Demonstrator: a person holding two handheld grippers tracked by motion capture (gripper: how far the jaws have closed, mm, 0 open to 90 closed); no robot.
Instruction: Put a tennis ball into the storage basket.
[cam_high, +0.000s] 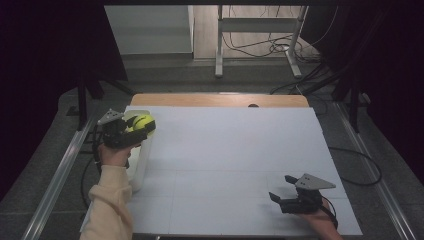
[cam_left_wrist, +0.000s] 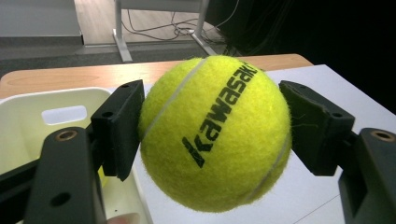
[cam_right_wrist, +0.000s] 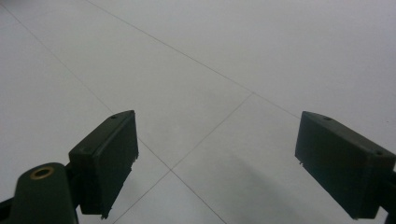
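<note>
High view: left tool (cam_high: 134, 131) clamped on a yellow tennis ball (cam_high: 142, 122), held up over the near-right rim of a white bin (cam_high: 140, 165) at the desk's (cam_high: 225, 150) left edge. Left gripper view shows the ball (cam_left_wrist: 215, 133) pinched across its middle, both jaws pressing the felt, bin (cam_left_wrist: 28, 116) just behind and left of it. Right tool (cam_high: 287, 192) rests well right of the bin on bare desk, jaws apart, nothing between them; same in the right gripper view (cam_right_wrist: 215, 163). Ball looks light, springy, fuzzy so not slippery, not fragile. Best hold is across the widest part, as now; off-centre it would likely squirt out.
</note>
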